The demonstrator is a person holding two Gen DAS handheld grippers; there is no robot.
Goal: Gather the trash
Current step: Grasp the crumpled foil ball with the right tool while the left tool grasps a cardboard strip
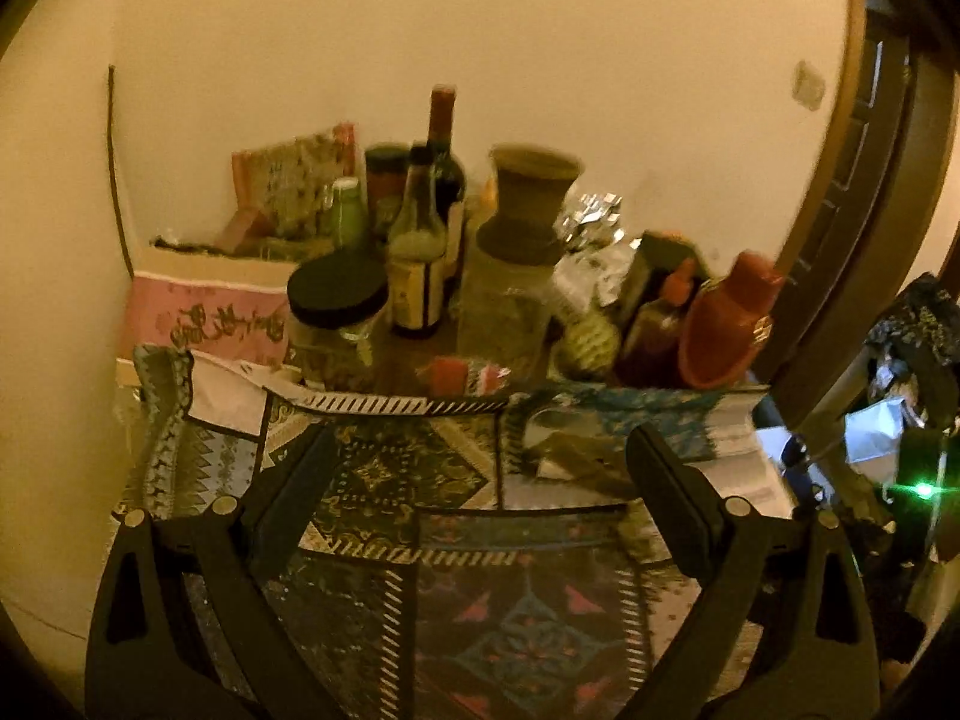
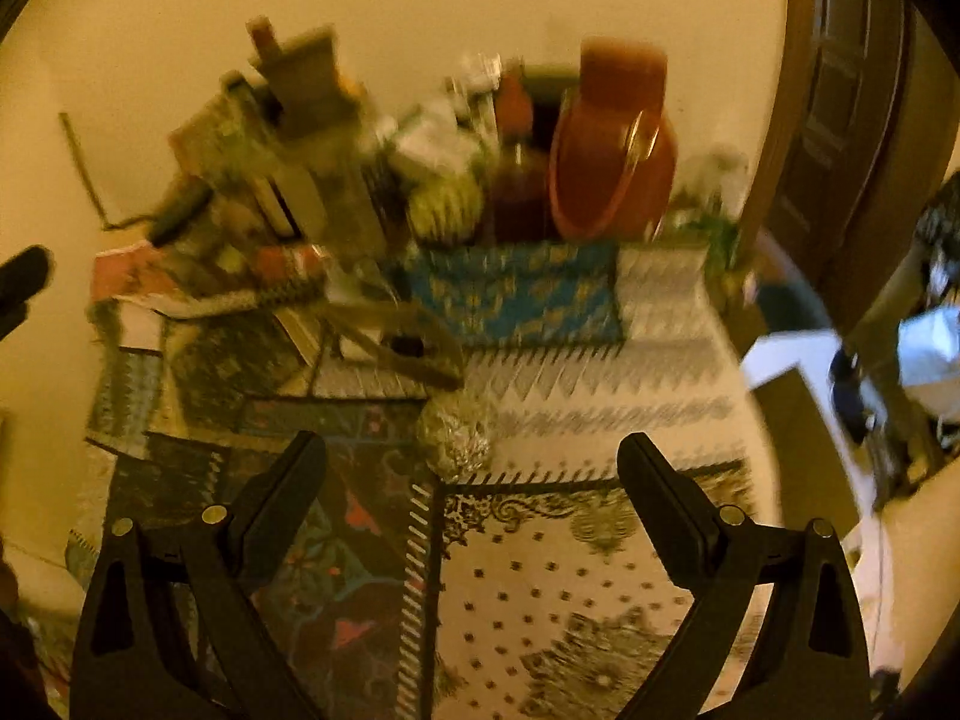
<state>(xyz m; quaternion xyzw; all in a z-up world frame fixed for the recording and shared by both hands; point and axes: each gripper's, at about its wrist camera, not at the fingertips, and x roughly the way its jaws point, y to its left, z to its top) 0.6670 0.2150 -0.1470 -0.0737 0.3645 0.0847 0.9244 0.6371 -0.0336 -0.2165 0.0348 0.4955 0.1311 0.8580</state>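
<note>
A: Any writing you can read?
B: Only blurred characters on the pink box [image 1: 204, 318]; unreadable.
A: The trash?
B: A round foil ball [image 2: 454, 438], no long axis, on the tablecloth [image 2: 570, 570] ahead of the right gripper [image 2: 471, 468].
A: Grippers?
B: Both spread wide, left gripper [image 1: 480, 462] too, holding nothing.

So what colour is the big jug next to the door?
Red-orange jug, clearest in the left wrist view.
</note>
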